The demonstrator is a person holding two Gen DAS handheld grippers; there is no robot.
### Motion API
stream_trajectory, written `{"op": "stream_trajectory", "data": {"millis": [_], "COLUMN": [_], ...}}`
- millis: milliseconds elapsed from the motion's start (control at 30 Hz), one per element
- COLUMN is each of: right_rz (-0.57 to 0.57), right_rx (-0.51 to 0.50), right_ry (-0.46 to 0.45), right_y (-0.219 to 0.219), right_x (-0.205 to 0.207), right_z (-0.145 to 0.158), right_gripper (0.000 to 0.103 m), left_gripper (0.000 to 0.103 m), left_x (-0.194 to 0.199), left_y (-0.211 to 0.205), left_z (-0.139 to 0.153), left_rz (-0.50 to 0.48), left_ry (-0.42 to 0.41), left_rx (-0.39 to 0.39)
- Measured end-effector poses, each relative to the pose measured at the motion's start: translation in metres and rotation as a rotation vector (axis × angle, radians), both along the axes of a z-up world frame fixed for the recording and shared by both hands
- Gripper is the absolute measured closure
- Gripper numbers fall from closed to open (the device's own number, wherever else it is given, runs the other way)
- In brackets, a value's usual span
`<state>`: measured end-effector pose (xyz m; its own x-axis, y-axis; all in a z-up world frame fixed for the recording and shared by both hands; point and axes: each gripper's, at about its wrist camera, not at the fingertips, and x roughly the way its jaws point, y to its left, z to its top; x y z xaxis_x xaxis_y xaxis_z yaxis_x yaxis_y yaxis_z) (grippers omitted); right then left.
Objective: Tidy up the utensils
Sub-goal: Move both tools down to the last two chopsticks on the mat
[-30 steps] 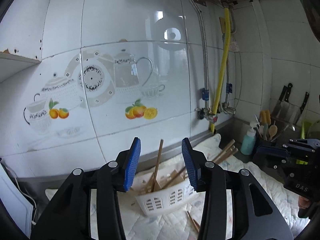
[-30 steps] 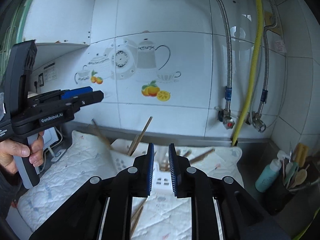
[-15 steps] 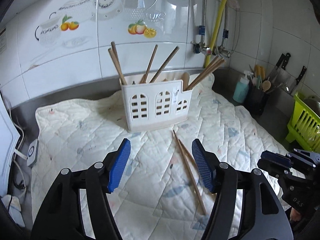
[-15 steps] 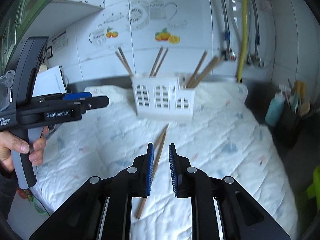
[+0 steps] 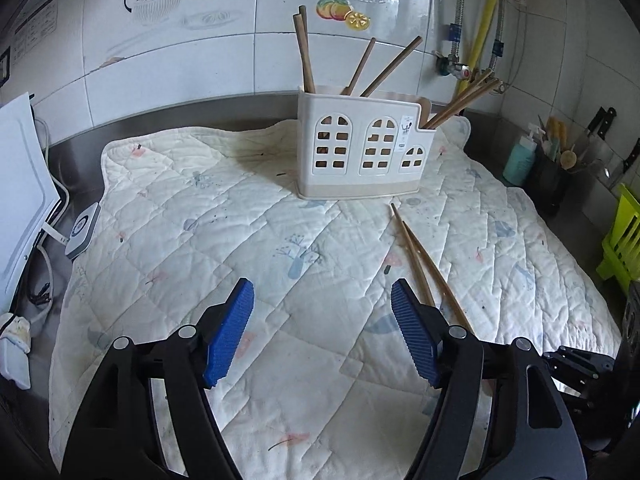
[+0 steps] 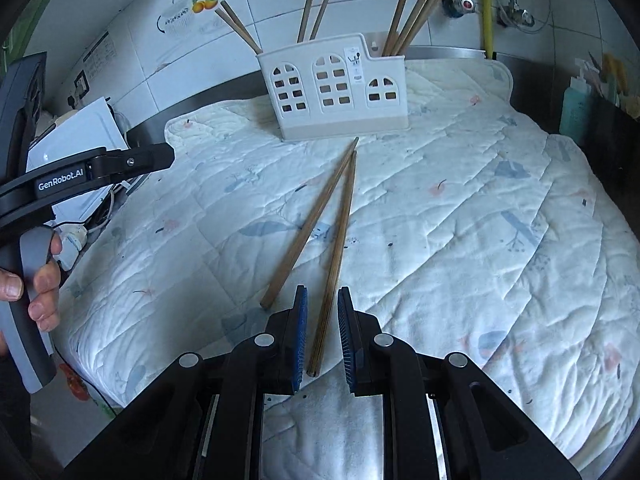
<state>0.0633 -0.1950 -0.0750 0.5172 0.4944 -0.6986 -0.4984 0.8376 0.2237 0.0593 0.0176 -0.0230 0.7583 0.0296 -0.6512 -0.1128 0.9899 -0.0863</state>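
A white plastic utensil holder (image 5: 362,152) with arched windows stands at the back of a quilted mat and holds several wooden chopsticks; it also shows in the right wrist view (image 6: 334,88). Two loose wooden chopsticks (image 6: 316,220) lie on the mat in front of it, also in the left wrist view (image 5: 424,260). My right gripper (image 6: 322,334) is slightly open, low over the mat, with the near end of one chopstick (image 6: 326,300) between its pads, not clamped. My left gripper (image 5: 322,336) is wide open and empty above the mat, left of the chopsticks.
The quilted mat (image 5: 180,220) covers a steel counter below a tiled wall. A dark caddy with spoons (image 5: 554,172) and a teal bottle (image 5: 520,158) stand at right, a green rack (image 5: 622,240) beyond. White board and cables (image 5: 24,184) lie at left.
Both grippers tilted down from the wall toward the mat and came lower. The left opened wider. The right opened slightly and now straddles a chopstick's near end.
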Motion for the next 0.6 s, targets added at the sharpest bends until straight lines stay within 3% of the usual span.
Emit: {"op": "stream_trajectory", "data": {"millis": [267,367,600], "right_rz": [-0.014,-0.018,-0.051], "right_rx": [-0.028,-0.045,-0.033], "right_ry": [0.021,0.010,0.004], "right_y": [0.008,0.009,-0.007], "right_x": [0.008,0.008,0.012], "right_z": [-0.011,-0.011,-0.008], "right_gripper": [0.088,0.094,0.096], "left_gripper": [0.032,0.032,0.032], "left_x": [-0.001,0.000,0.005], "left_y": [-0.011,-0.019,-0.044], "left_z": [-0.016,-0.023,-0.039], "left_rz": [-0.040,-0.059,-0.128], "left_ry": [0.033,0.053,0.095], "left_rx": [-0.006,-0.010,-0.015]}}
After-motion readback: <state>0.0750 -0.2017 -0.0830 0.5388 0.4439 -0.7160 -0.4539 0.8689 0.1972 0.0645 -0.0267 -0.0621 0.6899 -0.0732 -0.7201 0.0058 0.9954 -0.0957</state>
